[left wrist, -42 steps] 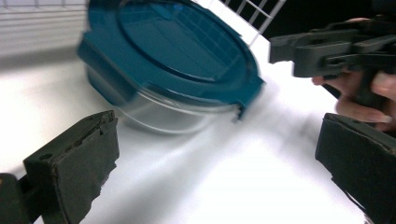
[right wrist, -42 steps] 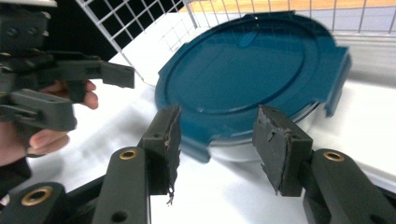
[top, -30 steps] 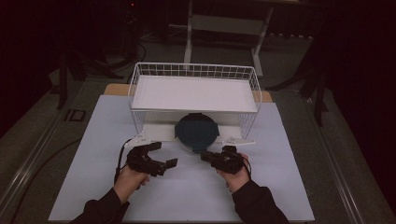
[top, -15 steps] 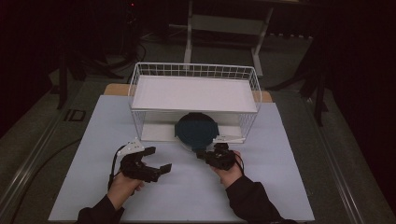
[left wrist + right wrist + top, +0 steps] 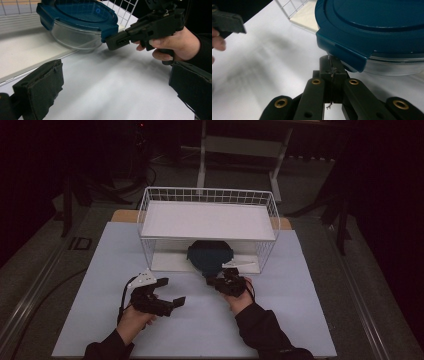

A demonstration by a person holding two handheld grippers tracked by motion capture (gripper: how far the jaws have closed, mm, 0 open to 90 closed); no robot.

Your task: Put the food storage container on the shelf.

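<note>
A clear glass container (image 5: 72,37) with a dark blue lid (image 5: 209,256) stands under the wire rack, at its front edge. My right gripper (image 5: 212,281) is shut with nothing between its jaws. Its tip (image 5: 332,62) sits right under the lid's (image 5: 374,22) front clip tab, also seen in the left gripper view, where the right gripper (image 5: 110,42) touches the lid (image 5: 80,12). My left gripper (image 5: 171,291) is held open over the white mat, left of the container. Its jaws stand wide apart in its own view (image 5: 115,85), nothing between them.
A white wire rack (image 5: 207,195) with a flat white shelf stands at the back middle of the table, over the container. A white mat (image 5: 200,335) covers the tabletop. Dark floor and stand legs lie beyond.
My right gripper has moved forward and slightly left, up to the lid's front tab. The left gripper has barely shifted.
</note>
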